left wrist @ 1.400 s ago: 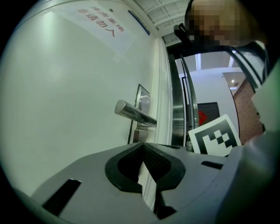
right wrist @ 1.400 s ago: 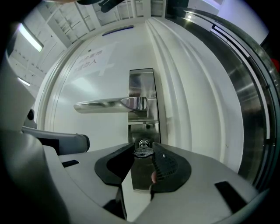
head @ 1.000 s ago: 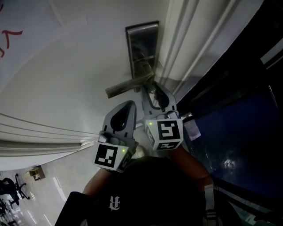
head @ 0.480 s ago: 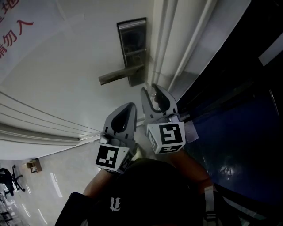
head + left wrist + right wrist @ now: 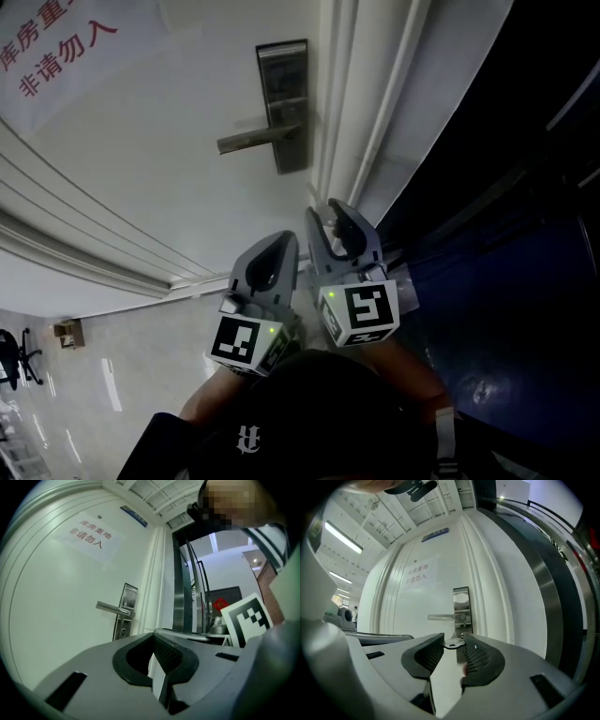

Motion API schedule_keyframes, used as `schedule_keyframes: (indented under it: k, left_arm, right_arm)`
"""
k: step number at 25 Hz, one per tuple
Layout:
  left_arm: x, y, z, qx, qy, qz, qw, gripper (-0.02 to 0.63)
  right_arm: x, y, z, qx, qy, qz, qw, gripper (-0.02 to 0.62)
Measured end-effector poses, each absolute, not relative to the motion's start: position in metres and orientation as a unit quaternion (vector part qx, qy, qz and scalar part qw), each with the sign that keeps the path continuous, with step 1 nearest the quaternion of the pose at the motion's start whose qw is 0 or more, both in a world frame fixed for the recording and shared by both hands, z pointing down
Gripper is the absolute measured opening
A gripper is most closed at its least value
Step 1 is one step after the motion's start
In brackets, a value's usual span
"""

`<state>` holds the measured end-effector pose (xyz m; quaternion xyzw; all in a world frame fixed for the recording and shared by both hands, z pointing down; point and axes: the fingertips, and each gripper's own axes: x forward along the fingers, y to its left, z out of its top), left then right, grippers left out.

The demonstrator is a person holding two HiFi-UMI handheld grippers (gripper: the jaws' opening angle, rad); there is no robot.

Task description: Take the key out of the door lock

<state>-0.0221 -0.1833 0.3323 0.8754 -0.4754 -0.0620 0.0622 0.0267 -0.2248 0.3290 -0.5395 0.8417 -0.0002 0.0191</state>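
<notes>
While the key (image 5: 453, 643) lies flat, pinched between the jaw tips of your right gripper (image 5: 326, 214), it is out of the door lock (image 5: 283, 103) and well apart from it, below the plate's lower edge in the head view. The plate sits at the door's (image 5: 159, 178) right edge, its lever handle (image 5: 251, 141) level. Your left gripper (image 5: 284, 240) hangs just beside the right one (jaws together, holding nothing).
</notes>
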Motion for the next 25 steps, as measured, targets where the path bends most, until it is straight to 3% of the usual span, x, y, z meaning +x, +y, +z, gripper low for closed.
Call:
schedule_keyframes:
  k: [25]
  left_arm:
    - [-0.006,-0.081,0.323,0.867,-0.492,-0.069,0.044,0.005]
  right_arm:
    - [0.044,-0.119,0.316,-0.525,0.85,0.011,0.035,0.132]
